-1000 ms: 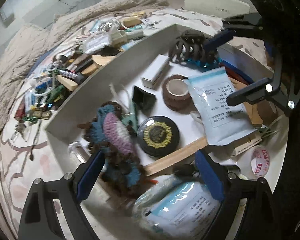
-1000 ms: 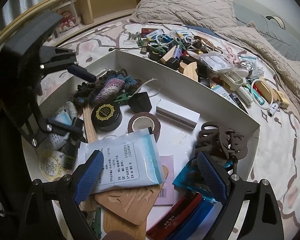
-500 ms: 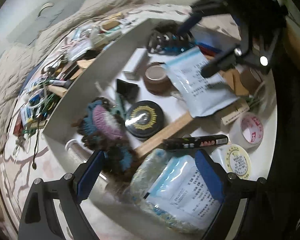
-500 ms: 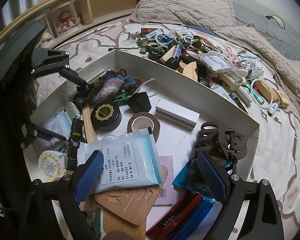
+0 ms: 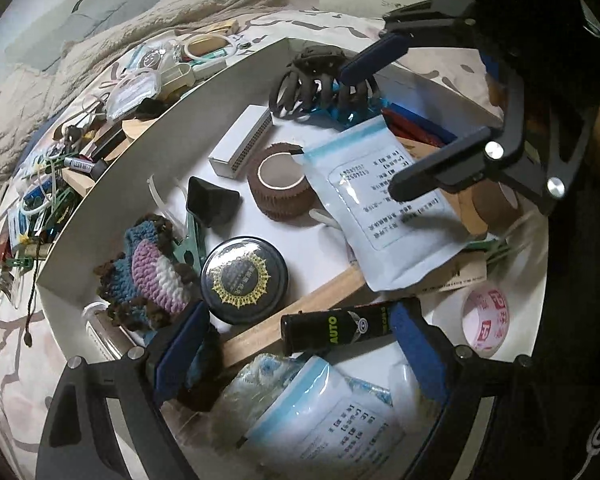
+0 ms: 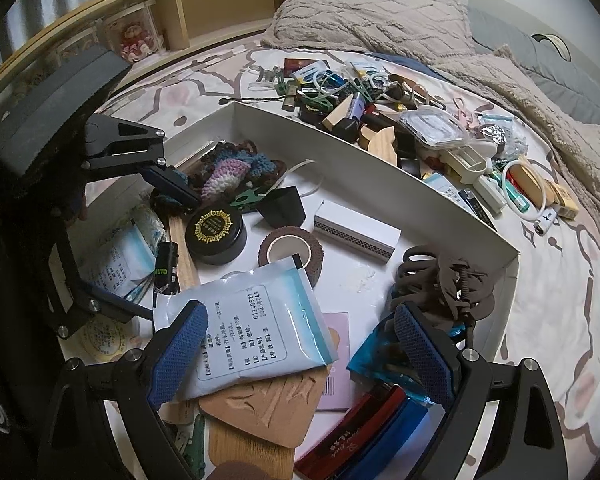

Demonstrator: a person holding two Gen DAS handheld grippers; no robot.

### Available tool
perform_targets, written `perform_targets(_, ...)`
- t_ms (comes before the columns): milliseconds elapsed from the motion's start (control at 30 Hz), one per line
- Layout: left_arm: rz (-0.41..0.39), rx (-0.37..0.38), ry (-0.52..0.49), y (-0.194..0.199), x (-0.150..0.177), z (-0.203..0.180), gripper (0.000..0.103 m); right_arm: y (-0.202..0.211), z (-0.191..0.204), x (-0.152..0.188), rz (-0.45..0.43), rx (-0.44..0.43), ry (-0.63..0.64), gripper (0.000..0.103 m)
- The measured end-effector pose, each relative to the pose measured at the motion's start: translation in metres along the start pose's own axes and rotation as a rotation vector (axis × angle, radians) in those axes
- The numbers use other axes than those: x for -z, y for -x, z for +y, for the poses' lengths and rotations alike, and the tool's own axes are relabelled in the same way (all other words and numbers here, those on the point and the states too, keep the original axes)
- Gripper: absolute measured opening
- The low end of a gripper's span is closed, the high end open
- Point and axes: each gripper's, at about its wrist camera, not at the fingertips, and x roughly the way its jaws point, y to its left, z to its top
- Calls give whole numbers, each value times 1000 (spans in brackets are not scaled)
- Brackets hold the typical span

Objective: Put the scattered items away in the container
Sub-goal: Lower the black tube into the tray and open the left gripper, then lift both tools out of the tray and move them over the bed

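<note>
The container, a shallow white box, sits on the bed, already crowded. At its left, a crocheted piece lies by a round black tin, with a black marker across a wooden stick. The left tool hangs over the marker, jaws wide, gripping nothing. In the middle lie a brown tape roll and white pouch. The right tool hovers wide apart, empty, above the pouch. Beyond the far wall, scattered items cover the bed.
</note>
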Motion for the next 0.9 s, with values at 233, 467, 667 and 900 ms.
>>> perform_targets(233,-22,-8,29,4,1,7,92,3,-3,-1,-19,0,-9,94)
perform_targets(467,-79,-41,138,12,-3,28,92,6,-13,-4,-50,13,-58,94)
perform_targets(667,-151,-91,217,25,-4,42,92,14,-25,-6,-107,5,-118,94)
perform_targets(900,-247,-139,313,40,-3,60,92,30,-38,-8,-223,25,-190,98)
